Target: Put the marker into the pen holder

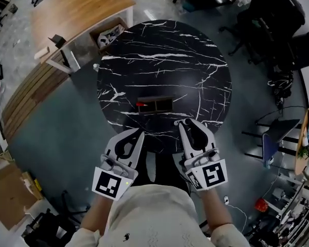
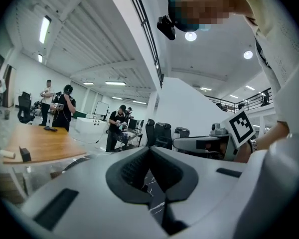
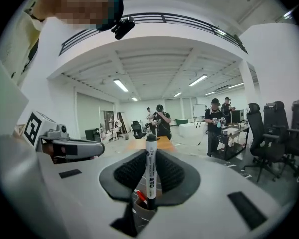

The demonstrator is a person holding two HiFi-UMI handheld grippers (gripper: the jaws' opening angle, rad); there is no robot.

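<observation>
A dark rectangular pen holder (image 1: 155,104) stands near the middle of the round black marble table (image 1: 165,60), with something red (image 1: 140,104) at its left end. My right gripper (image 1: 187,123) hovers over the table's near edge, just short of the holder. It is shut on a white marker with a black cap (image 3: 150,176), held upright between the pads of that right gripper (image 3: 150,153). A red tip and a rounded rim (image 3: 141,199) show below the jaws. My left gripper (image 1: 138,134) is beside it, jaws together with nothing between them in its own view, left gripper (image 2: 149,151).
A wooden desk (image 1: 77,9) and an open box (image 1: 109,35) lie beyond the table at upper left. Black office chairs (image 1: 278,19) crowd the upper right. Several people (image 3: 162,121) stand far off across the room. The other gripper's marker cube (image 2: 241,127) shows at the right.
</observation>
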